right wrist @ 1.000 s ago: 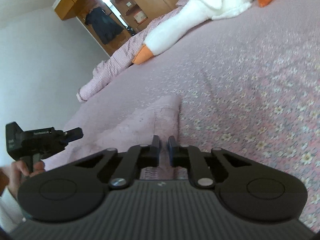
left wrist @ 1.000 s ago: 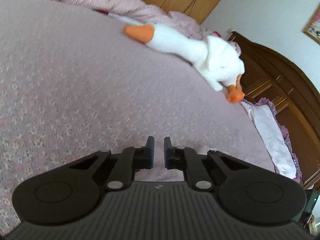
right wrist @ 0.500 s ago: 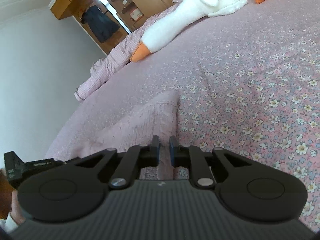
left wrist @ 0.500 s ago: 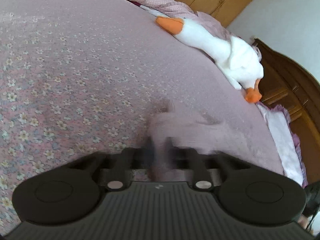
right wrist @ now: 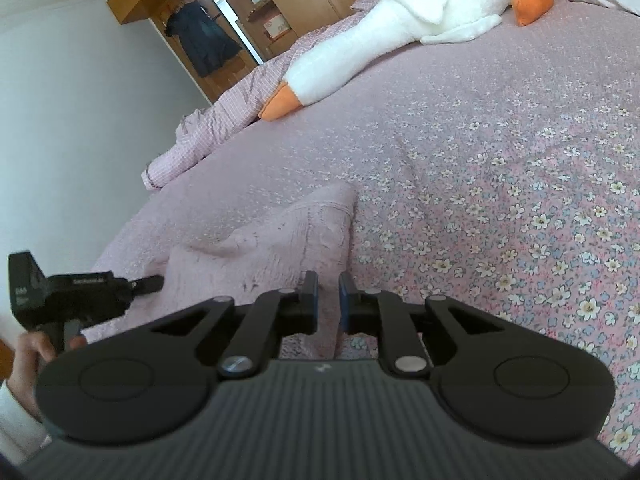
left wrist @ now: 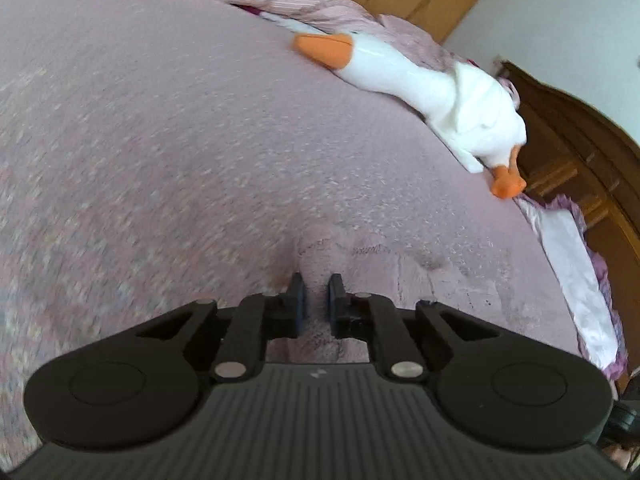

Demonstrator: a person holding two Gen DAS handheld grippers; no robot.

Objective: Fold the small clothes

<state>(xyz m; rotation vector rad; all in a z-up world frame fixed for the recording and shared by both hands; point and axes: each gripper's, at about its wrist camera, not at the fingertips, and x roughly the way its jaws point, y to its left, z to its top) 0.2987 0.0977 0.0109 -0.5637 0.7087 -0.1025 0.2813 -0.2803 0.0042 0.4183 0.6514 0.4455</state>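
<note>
Item: pink garment point(right wrist: 280, 248), lower centre of frame, lying rumpled on the flowered bed point(right wrist: 500, 184). Left gripper point(left wrist: 316, 292) and right gripper point(right wrist: 328, 292) – fingers slightly parted, cloth in the gaps; grip cannot be told. Risk – pink-on-pink, bedspread pinched along with the garment.

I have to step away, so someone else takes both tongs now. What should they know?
Left tongs: narrow gap, pink garment between the fingers; a firm grip cannot be confirmed.
Right tongs: same narrow gap, over the garment's near edge by its right side.
The garment lies rumpled on the floral bedspread, well clear of the plush goose.
Done: both tongs are at the garment. Left: no fold shows yet, so flatten it and fold.
</note>
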